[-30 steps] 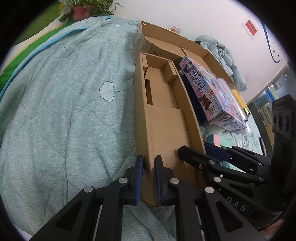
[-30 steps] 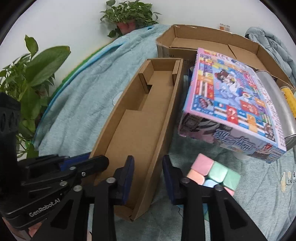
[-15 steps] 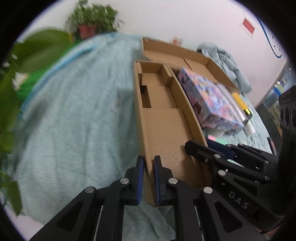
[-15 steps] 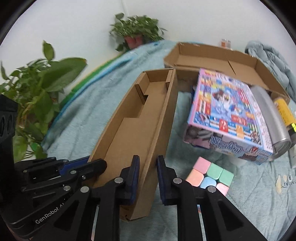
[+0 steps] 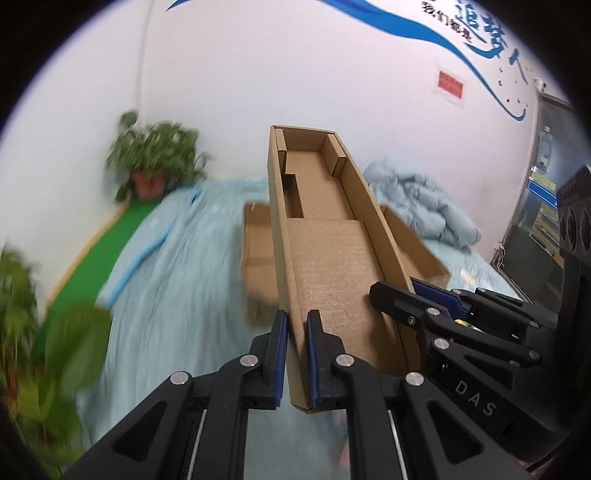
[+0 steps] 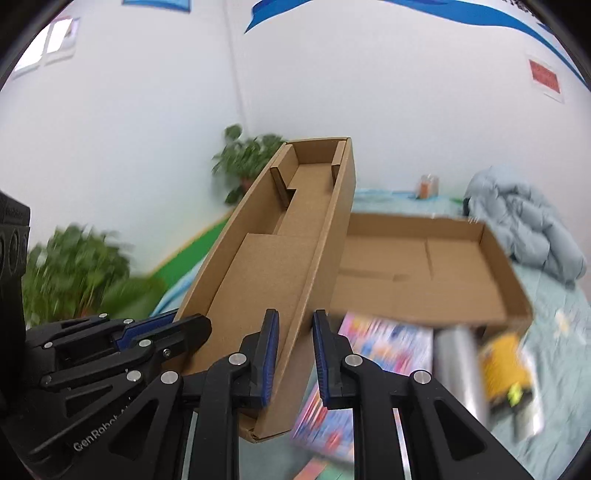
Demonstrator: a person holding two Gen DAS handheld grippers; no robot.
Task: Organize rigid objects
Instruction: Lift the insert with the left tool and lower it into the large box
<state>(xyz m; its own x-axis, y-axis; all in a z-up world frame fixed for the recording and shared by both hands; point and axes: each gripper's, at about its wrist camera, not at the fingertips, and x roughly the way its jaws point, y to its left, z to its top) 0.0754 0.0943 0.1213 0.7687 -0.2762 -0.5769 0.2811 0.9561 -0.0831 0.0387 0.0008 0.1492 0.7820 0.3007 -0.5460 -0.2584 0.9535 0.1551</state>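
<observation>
Long narrow brown cardboard tray point(image 5: 328, 258) is airborne, tilted far end up, above the wide open cardboard box point(image 6: 424, 266). Left gripper point(image 5: 295, 354) pinches the tray's left wall; right gripper point(image 6: 293, 360) clamps its right wall. Advice: keep both ends level, lower together into box.

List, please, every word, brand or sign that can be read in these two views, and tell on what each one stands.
"DAS": on the right gripper body, seen from the left wrist.
"GenRobot": on the left gripper body, seen from the right wrist; the letters after it are cut off.
Blue Chinese characters on the wall: too distorted to read.
Red wall sign: too small.
Colourful box: print blurred.
</observation>
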